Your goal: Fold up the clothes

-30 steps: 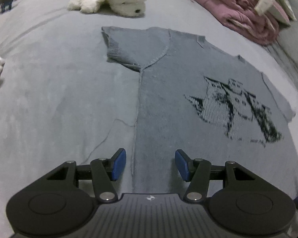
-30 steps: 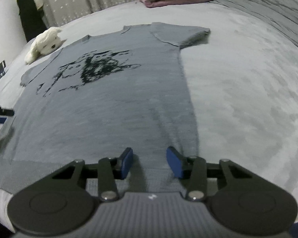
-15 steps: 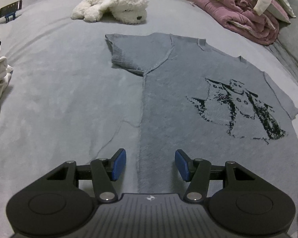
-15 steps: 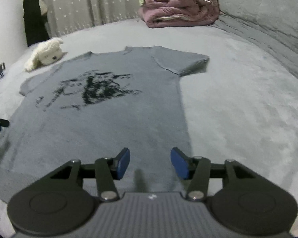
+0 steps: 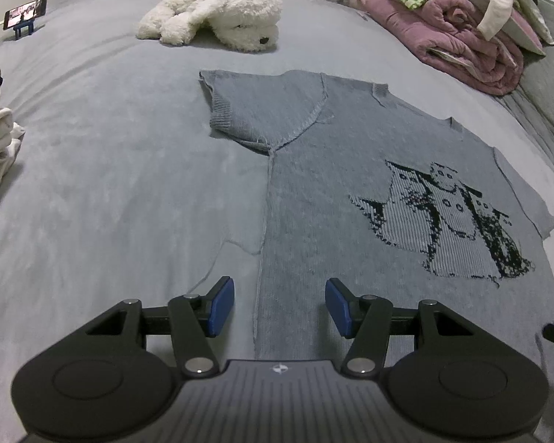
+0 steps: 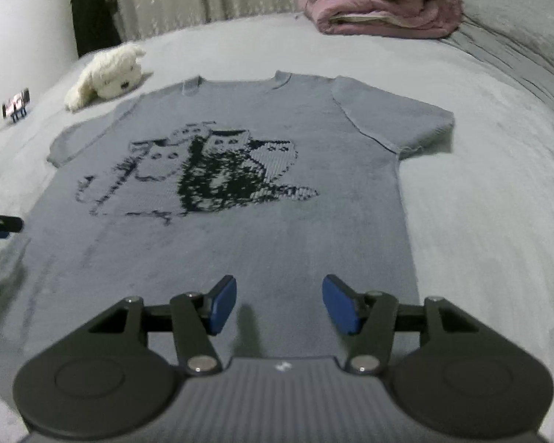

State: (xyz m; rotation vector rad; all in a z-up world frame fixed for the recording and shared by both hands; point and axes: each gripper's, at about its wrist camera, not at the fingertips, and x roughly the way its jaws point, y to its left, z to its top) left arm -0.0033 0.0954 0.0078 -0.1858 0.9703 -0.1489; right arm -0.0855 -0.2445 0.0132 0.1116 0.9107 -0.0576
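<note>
Left hand-held gripper (image 5: pixel 280 308) and right hand-held gripper (image 6: pixel 279 304) both spread wide, empty, above the sweater's (image 6: pixel 240 229) hem.
Sweater lies flat on the bed (image 5: pixel 110 184); plush dog (image 5: pixel 218 26) at eleven o'clock.

Grey bed (image 5: pixel 92 192): sweater (image 5: pixel 332 192), plush dog (image 5: pixel 218 22), blankets (image 5: pixel 461 51).

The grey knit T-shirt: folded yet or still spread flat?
Spread flat. The grey knit T-shirt lies front up on the bed, both sleeves out, cat print fully visible, no fold anywhere.
</note>
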